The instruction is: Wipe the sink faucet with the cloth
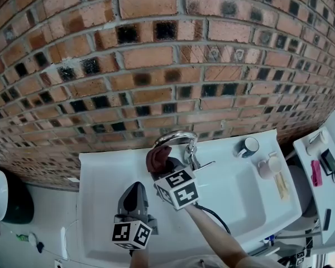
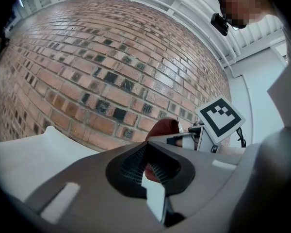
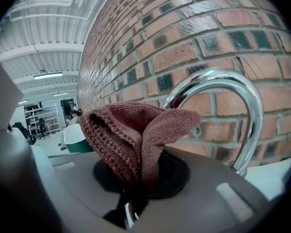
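**Rust-red cloth at the left foot of the faucet's arch**

Rust-red knitted cloth (image 3: 131, 135) stands bunched up out of the right gripper (image 3: 131, 203), whose jaws are clamped on its lower folds. In the right gripper view the chrome faucet (image 3: 247, 110) rises from behind the cloth's right edge and curves over to the right of the frame, so the metal lies just beyond the cloth and to its right.

From the head view, the right gripper (image 1: 161, 165) holds the cloth (image 1: 156, 158) directly under the left end of the faucet (image 1: 176, 137). The arch spans left to right across the back of the white sink (image 1: 240, 200), against the brick wall (image 1: 156, 54). Whether cloth and chrome are in contact I cannot tell. My judgement is that a wipe would run rightward along that curve.

The left gripper (image 1: 135, 187) sits lower left over the basin, farther from the faucet, with its jaws drawn together on nothing.
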Demonstrator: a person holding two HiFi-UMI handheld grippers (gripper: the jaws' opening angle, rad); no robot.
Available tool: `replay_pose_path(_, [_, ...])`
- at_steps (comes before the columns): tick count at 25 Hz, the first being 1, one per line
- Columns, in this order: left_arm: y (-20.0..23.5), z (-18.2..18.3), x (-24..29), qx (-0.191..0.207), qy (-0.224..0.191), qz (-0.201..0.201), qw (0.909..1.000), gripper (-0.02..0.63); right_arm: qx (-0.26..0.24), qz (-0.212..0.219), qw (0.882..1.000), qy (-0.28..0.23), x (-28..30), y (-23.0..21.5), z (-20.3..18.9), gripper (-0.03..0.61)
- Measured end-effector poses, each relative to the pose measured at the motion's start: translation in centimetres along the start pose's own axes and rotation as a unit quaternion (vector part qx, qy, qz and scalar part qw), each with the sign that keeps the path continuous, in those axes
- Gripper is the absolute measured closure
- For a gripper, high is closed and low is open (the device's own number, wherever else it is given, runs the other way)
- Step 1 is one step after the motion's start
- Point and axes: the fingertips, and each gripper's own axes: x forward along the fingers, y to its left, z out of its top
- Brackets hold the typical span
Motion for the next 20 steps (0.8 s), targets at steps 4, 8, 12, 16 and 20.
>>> replay_pose_path(4, [0.5, 0.6, -0.1, 0.002, 0.001, 0.009, 1.0, 0.607, 0.002, 0.004, 1.0, -0.008, 0.6, 0.1, 0.9, 0.531])
replay_pose_path(8, [1.0, 0.1, 0.0, -0.005, 0.004, 0.009, 0.9999, 0.607, -0.006, 0.008, 1.0, -0.007, 0.8, 0.2, 1.7, 0.531])
replay_pose_path(12, [0.3, 0.1, 0.4, -0.003, 0.008, 0.003, 1.0, 0.607, -0.017, 0.007, 0.999, -0.031, -0.3, 0.2, 3.7, 0.531])
replay_pose_path(16, [-0.3, -0.1, 0.6, -0.002, 0.002, -0.008, 1.0, 0.607, -0.036, -0.012, 0.997, -0.065, -2.3, -0.6, 7.1, 0.531])
replay_pose_path(20, [-0.6, 0.5, 0.4, 0.0, 0.006, -0.002, 1.0, 0.607, -0.051, -0.041, 0.994, -0.085, -4.1, -2.2, 9.6, 0.531])
